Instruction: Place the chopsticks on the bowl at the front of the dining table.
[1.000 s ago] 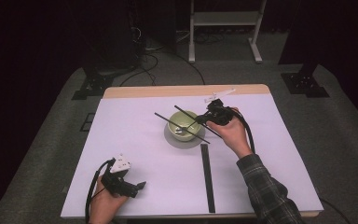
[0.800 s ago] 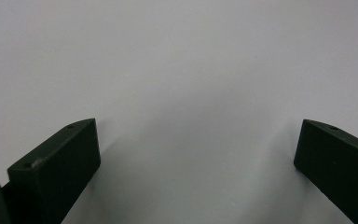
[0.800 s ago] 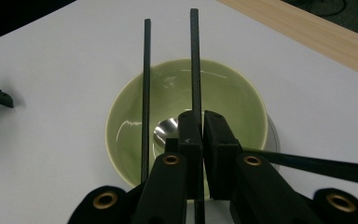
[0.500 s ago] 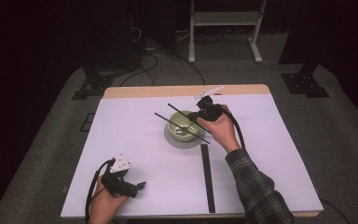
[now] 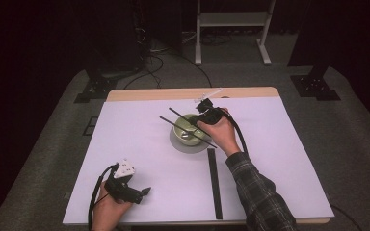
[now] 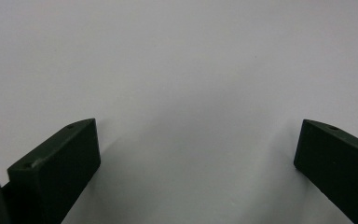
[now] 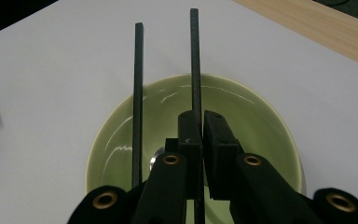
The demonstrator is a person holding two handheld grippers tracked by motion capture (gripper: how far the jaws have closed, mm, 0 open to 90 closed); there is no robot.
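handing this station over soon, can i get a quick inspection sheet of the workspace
surface: white table top, wooden strip along the far edge.
job's things: green bowl on a grey saucer; two black chopsticks, one chopstick clamped in the right gripper, the other chopstick lying across the bowl rim beside it.
clutter: black strip flat on the table, near side of the bowl.
grippers: right gripper shut on the chopstick over the bowl; left gripper open, resting at the near left of the table, nothing between the jaws.
cables: one trailing from each gripper; more on the floor beyond the table.
surroundings: dark room, grey floor, white stand behind.
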